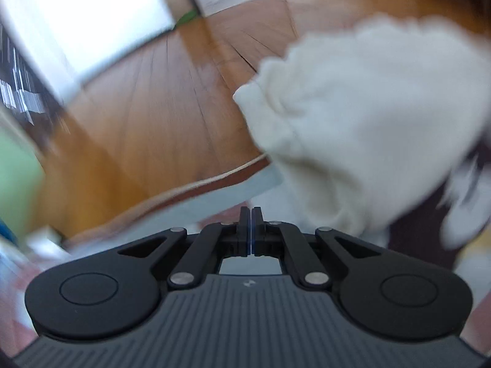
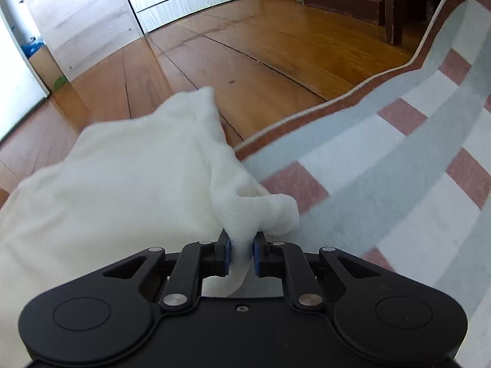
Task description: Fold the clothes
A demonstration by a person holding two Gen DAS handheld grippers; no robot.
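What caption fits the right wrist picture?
Right gripper pinches a fluffy white garment above a checked rug.

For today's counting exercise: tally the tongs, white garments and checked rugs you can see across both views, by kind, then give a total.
Tongs: 2, left tongs shut and holding nothing, right tongs shut on the garment
White fleecy garment: 1
Checked rug: 1
Total: 4

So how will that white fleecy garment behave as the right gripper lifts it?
Probably floppy: the white garment bunches and droops around the right gripper, whose jaws pinch a fold. Its fuzzy pile suggests it grips rather than slips. It seems light, but the far end may drag.
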